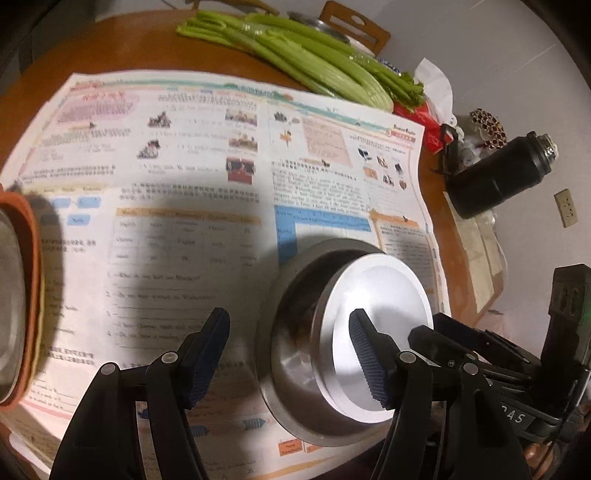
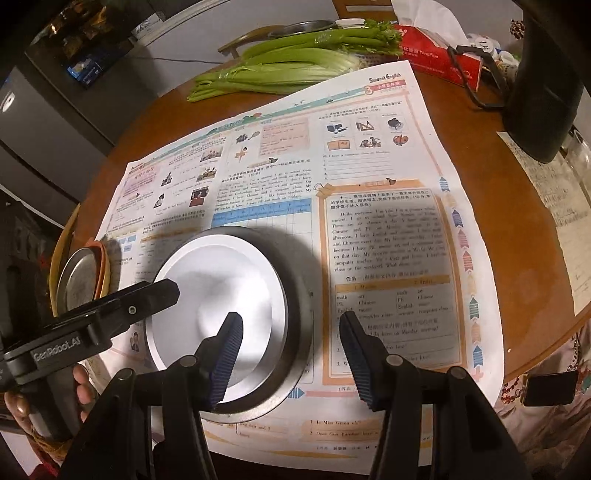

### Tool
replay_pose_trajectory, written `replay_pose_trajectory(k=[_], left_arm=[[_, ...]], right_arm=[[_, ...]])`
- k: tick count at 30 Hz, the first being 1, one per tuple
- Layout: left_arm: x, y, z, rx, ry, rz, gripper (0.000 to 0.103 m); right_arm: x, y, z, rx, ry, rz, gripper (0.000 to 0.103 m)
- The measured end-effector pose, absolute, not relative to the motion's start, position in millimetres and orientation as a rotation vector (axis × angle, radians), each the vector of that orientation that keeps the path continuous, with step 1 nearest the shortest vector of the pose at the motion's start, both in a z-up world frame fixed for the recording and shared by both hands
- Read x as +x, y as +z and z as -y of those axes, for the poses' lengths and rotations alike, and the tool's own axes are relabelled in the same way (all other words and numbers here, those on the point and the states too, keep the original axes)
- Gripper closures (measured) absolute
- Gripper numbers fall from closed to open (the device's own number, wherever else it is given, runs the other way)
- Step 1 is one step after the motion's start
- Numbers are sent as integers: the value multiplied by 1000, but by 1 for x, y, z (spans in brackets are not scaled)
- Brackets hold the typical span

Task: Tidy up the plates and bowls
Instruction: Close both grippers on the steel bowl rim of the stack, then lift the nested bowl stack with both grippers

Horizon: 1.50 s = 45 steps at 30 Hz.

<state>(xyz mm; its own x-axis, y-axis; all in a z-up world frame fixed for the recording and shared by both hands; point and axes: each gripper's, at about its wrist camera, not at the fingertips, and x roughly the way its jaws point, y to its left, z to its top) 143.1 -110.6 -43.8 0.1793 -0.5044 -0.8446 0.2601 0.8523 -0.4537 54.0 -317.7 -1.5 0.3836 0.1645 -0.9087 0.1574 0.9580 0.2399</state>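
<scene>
Both your claws are released, the right claw (image 2: 291,354) straddling the near rim of the upturned bowls (image 2: 221,314) and the left claw (image 1: 288,358) alongside them, because they sit nested on the bench (image 2: 480,184).

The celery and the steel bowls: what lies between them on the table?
Only the printed newspaper sheet lies between the celery and the stacked steel bowls; the right wrist view shows it best.

Round wooden table (image 2: 480,192), pale wall (image 1: 461,40), wooden chair (image 1: 354,26), wall socket (image 1: 566,207)
</scene>
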Motion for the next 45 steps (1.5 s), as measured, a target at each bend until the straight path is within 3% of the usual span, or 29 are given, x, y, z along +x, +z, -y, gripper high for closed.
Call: replay_pose_trajectory(k=[14, 15, 16, 18, 19, 21, 27, 33, 45], left_arm=[[134, -48, 127, -183, -591, -1295, 36], [133, -48, 127, -177, -583, -1296, 38], [133, -49, 128, -164, -572, -1297, 48], [131, -51, 128, -133, -541, -1299, 59], [131, -51, 129, -121, -531, -1293, 61], [131, -50, 129, -110, -527, -1292, 61], [132, -48, 134, -80, -504, -1286, 62], [132, -36, 134, -47, -502, -1263, 67], [140, -13, 101, -60, -443, -1234, 67]], right_arm=[[56, -17, 309, 320, 7, -1238, 49], [56, -17, 309, 319, 7, -1237, 49], [57, -17, 309, 319, 6, -1238, 49], [58, -19, 308, 318, 7, -1241, 51], [58, -20, 308, 322, 15, -1244, 57], [59, -22, 306, 319, 8, -1248, 66], [60, -21, 307, 298, -21, -1245, 71], [60, -10, 303, 237, -34, -1228, 71], [77, 6, 276, 194, 19, -1236, 71]])
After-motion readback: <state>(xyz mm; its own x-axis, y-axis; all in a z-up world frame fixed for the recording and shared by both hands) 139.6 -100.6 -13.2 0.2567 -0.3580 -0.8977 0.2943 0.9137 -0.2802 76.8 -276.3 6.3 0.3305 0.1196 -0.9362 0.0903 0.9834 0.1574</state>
